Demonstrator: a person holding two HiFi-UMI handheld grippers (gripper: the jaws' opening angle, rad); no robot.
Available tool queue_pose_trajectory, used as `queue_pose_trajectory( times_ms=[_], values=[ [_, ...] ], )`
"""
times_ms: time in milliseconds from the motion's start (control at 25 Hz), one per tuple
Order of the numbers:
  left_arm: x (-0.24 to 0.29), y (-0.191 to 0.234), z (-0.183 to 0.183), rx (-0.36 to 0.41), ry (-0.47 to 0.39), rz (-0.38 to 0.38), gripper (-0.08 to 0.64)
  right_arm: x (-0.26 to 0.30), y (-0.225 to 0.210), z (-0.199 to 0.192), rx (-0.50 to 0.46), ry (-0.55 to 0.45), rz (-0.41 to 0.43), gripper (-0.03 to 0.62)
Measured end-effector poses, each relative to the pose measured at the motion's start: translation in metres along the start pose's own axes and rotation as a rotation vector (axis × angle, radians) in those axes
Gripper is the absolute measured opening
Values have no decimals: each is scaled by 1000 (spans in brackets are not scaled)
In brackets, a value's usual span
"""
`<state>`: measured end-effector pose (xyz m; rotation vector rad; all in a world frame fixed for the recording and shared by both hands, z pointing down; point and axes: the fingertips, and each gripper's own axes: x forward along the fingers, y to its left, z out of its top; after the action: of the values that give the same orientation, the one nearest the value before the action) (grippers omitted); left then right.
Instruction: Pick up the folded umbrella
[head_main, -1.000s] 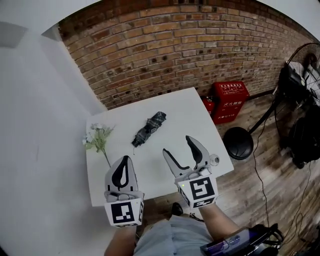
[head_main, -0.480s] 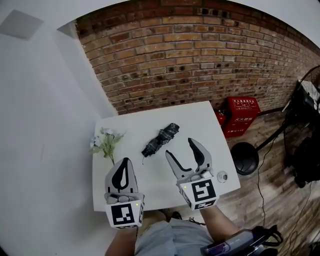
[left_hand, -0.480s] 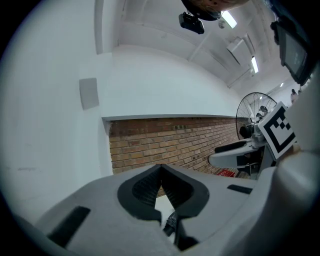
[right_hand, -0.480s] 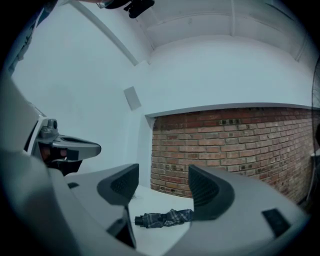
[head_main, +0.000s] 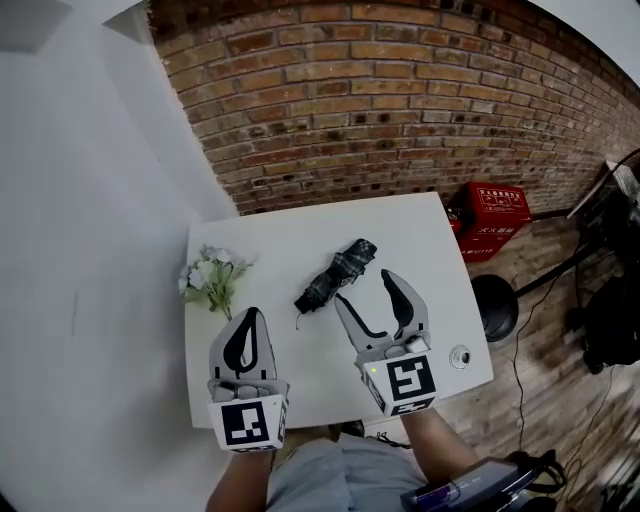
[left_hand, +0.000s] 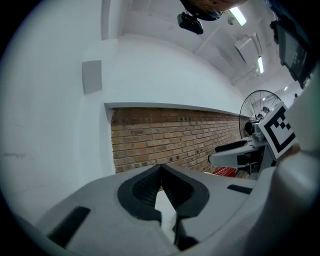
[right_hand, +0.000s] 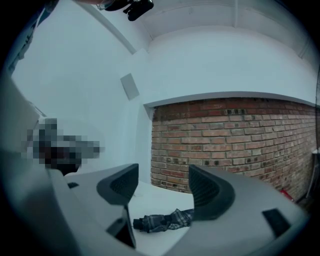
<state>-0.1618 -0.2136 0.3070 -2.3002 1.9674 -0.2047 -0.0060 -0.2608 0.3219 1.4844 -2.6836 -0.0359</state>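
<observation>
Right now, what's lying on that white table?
A folded umbrella, a bunch of white flowers and a small round thing near the right corner. The left gripper and right gripper hide the near part of the table.

- A white table fills the middle.
- On it, a folded umbrella in dark blue-grey plaid.
- At its left edge, flowers: white blooms, green stems.
- Behind it, a red-brown brick wall with pale mortar.
- Right of it, a red box.
- Over its near edge, the left gripper and right gripper: pale grey, black pads, black-and-white square markers.
</observation>
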Motion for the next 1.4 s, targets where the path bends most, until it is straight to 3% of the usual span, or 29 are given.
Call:
queue_pose_trajectory(
  times_ms=[560,1120,1400],
  values=[
    [61,41,-73,-55,126,-50,6,79,17,-80,55,160,0,324],
    [86,71,-154,-107,277,-38,6,132,70,-174,135,317,124,311],
    [83,85,-167,-103,298,-22,6,137,94,-212,165,432,173,304]
  ],
)
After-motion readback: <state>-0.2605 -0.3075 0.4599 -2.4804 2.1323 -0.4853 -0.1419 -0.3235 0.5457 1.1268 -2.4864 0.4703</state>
